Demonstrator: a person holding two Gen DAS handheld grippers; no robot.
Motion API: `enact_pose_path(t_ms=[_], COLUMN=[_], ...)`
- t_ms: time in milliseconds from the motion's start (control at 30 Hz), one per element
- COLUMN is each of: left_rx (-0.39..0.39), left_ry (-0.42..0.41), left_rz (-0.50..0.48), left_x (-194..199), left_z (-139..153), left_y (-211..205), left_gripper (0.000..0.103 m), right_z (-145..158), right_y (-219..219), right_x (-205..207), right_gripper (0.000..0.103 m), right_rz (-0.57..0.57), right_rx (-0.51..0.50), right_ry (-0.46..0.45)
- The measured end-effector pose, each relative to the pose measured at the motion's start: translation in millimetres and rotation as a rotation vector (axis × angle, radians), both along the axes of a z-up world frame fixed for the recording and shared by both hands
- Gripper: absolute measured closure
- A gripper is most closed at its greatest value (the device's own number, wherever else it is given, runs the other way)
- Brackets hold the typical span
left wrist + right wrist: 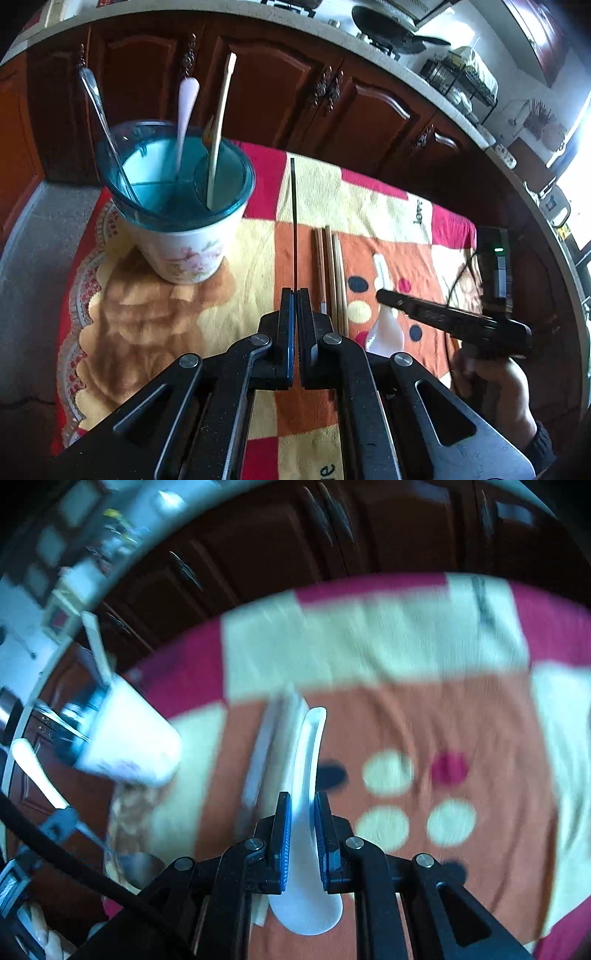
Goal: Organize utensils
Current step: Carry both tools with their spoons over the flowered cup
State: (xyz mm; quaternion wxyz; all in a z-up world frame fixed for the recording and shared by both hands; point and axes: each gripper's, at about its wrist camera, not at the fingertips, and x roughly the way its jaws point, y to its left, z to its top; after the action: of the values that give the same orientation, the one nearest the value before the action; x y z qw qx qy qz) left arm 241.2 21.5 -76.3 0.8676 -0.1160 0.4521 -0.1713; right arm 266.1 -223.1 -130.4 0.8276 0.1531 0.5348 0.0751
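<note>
Two views: one camera on each pair of tongs, both looking down at a desk (369,206) under a patchwork cloth of red, cream and orange.
Hard to make out: the right wrist view is smeared with blur — the cup and the sticks beside the spoon are pale shapes only. In the left wrist view the right tongs hide part of the spoon.
Left tongs (295,295): pressed together on a thin black chopstick (294,221), which runs straight ahead from the tips and ends near the cup.
Right tongs (302,801): clamped on the sides of a white spoon (308,775); the handle points forward past the tips, and the bowl sits behind them, toward the camera.
Spoon, looks: glossy white, ceramic-style, with a grooved curved handle and a deep rounded bowl.
Three wooden chopsticks (330,273): lying side by side on the cloth, just right of the black one and left of the spoon; their near ends pass behind the left tongs.
Cup (177,206): white with a pink flower print and a teal translucent divided insert, standing upright on the cloth, left of the black chopstick.
In the cup: a clear-handled utensil (99,114), a pale pink handle (185,110) and a pale wooden stick (221,122) — their lower ends are hidden inside.
Person: a hand (498,384) grips the right tongs at the right edge, in shadow.
</note>
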Motion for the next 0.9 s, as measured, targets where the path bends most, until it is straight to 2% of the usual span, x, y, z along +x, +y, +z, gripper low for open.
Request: enact_pose_path(t_ms=[67, 133, 267, 300, 333, 400, 633, 667, 733, 767, 833, 900], left_rx=[0.007, 0.011, 0.02, 0.019, 0.019, 0.023, 0.043, 0.045, 0.038, 0.029, 0.013, 0.001], left_ry=[0.013, 0.021, 0.036, 0.039, 0.041, 0.044, 0.056, 0.058, 0.061, 0.064, 0.063, 0.056], left_rz=[-0.01, -0.019, -0.033, -0.035, -0.036, -0.036, -0.032, -0.029, -0.026, -0.022, -0.016, -0.008], left_x=[1, 2, 6, 8, 8, 10, 13, 13, 13, 13, 13, 10], left_z=[-4, -7, -11, -11, -11, -11, -8, -8, -6, -5, -2, 4], left_y=[-4, -7, -10, -10, -9, -9, -4, -3, -1, 1, 5, 11], left_gripper=[0.102, 0.102, 0.102, 0.102, 0.102, 0.102, 0.102, 0.102, 0.102, 0.102, 0.102, 0.102], right_z=[-18, -24, -27, -25, -24, -23, -24, -25, -24, -23, -14, 10], right_y=[-8, -12, -12, -11, -9, -7, 9, 13, 18, 19, 19, 18], right_x=[2, 1, 9, 15, 19, 31, 63, 65, 69, 70, 65, 53], right_gripper=[0.091, 0.092, 0.089, 0.081, 0.067, 0.064, 0.068, 0.072, 0.088, 0.089, 0.091, 0.091], right_rz=[-0.015, -0.015, 0.004, 0.007, 0.008, 0.014, 0.039, 0.046, 0.049, 0.046, 0.039, 0.021], right_rx=[-0.003, 0.019, -0.005, -0.026, -0.041, -0.081, -0.189, -0.221, -0.257, -0.255, -0.204, -0.182], right_ry=[0.056, 0.066, 0.098, 0.103, 0.107, 0.129, 0.218, 0.235, 0.241, 0.241, 0.211, 0.119])
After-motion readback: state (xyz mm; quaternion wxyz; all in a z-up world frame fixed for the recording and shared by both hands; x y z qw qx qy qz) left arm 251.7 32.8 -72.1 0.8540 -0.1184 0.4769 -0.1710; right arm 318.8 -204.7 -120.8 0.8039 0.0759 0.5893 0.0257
